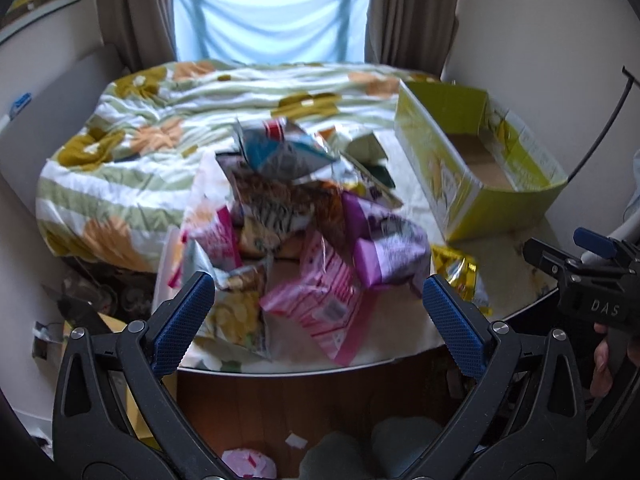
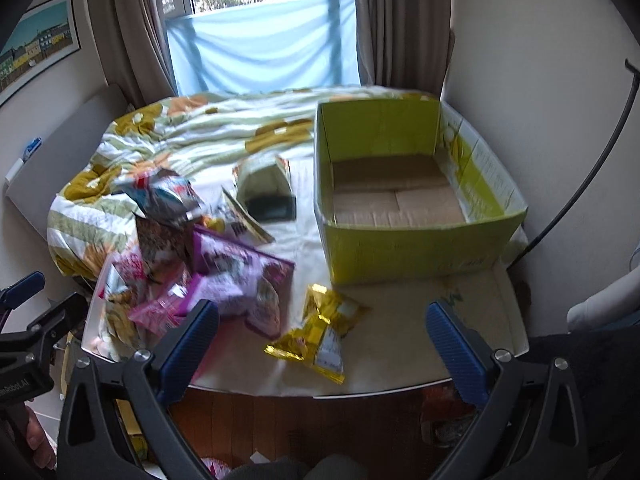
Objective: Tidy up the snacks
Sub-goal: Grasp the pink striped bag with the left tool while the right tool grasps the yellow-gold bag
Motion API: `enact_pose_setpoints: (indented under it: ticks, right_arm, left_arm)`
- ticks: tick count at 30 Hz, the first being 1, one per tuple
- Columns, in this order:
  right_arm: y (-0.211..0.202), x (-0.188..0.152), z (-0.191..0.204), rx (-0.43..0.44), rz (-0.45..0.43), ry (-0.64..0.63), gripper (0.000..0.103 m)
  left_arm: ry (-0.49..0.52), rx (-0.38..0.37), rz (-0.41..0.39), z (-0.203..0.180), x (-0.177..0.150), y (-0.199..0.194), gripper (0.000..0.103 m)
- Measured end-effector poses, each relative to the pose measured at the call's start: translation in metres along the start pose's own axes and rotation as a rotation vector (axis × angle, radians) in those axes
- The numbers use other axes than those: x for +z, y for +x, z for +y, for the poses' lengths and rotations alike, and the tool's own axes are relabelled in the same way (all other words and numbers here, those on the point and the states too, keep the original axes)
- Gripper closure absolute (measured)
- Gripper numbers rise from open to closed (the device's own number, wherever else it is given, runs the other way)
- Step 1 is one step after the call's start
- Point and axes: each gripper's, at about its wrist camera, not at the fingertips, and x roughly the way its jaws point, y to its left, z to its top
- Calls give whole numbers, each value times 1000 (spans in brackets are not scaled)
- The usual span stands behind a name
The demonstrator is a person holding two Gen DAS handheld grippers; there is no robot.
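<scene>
A pile of snack bags [image 1: 288, 216] lies on the bed's near left part; it also shows in the right wrist view [image 2: 208, 264]. A pink bag [image 1: 320, 296] and a purple bag [image 1: 384, 248] lie at its front. A gold bag [image 2: 320, 328] lies apart near the front edge. An empty yellow-green cardboard box [image 2: 404, 240] stands at the right, also seen in the left wrist view [image 1: 476, 168]. My left gripper [image 1: 318, 300] is open and empty just before the pile. My right gripper [image 2: 322, 332] is open and empty above the gold bag.
A floral quilt [image 1: 132, 152] covers the bed's far left. A window with curtains [image 2: 260, 40] is behind. White walls close in on both sides. Wooden floor [image 1: 280, 412] with litter lies below the bed's front edge. A black cable [image 2: 592, 168] runs down the right wall.
</scene>
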Motion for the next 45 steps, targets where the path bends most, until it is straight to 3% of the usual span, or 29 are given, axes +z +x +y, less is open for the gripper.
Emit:
enact_pose_setpoints:
  ticks: [8,21,30,39,45]
  right_arm:
    - [66,-15,-17,67,122,5,0]
    - [137,-17,-31,169,247,36,1]
    - [149,-16,-31,184,296,11,16]
    - [154,-26,-30,184,335,19,30]
    - [155,-23,-32,158,317,0,49]
  left_arm:
    - [11,56,114,-16,-30,72,1]
    - [-148,149,191,-19,-39,141,1]
    - [-309,183,187,-13,-34,159,1]
    - [-371,159,199,-3,-32,163,17]
    - [-362,137,200,1,-37,159,27]
